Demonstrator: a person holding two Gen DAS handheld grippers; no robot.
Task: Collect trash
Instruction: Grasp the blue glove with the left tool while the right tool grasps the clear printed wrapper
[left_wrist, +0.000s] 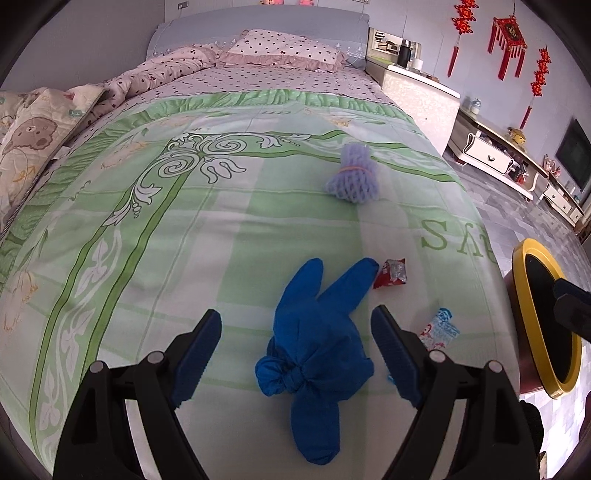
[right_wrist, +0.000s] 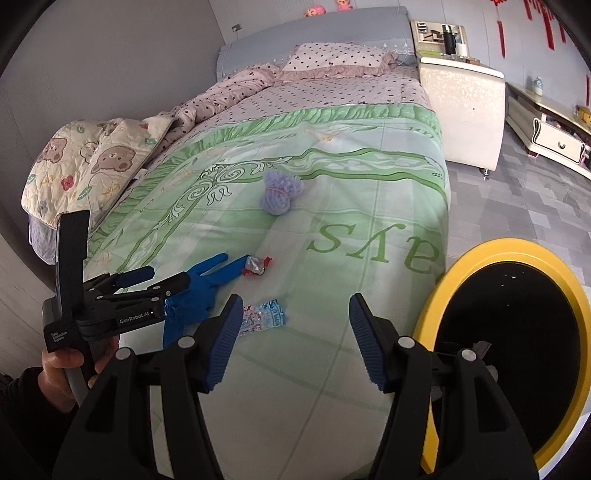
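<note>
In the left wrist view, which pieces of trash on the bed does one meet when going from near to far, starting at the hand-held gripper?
Blue knotted glove → light blue and white wrapper → red and silver wrapper → purple foam fruit net.

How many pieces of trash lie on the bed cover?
4: a blue glove between the left gripper's fingers, a red wrapper at its fingertip, a light-blue wrapper nearer the bin, purple foam netting mid-bed. More may be hidden.
</note>
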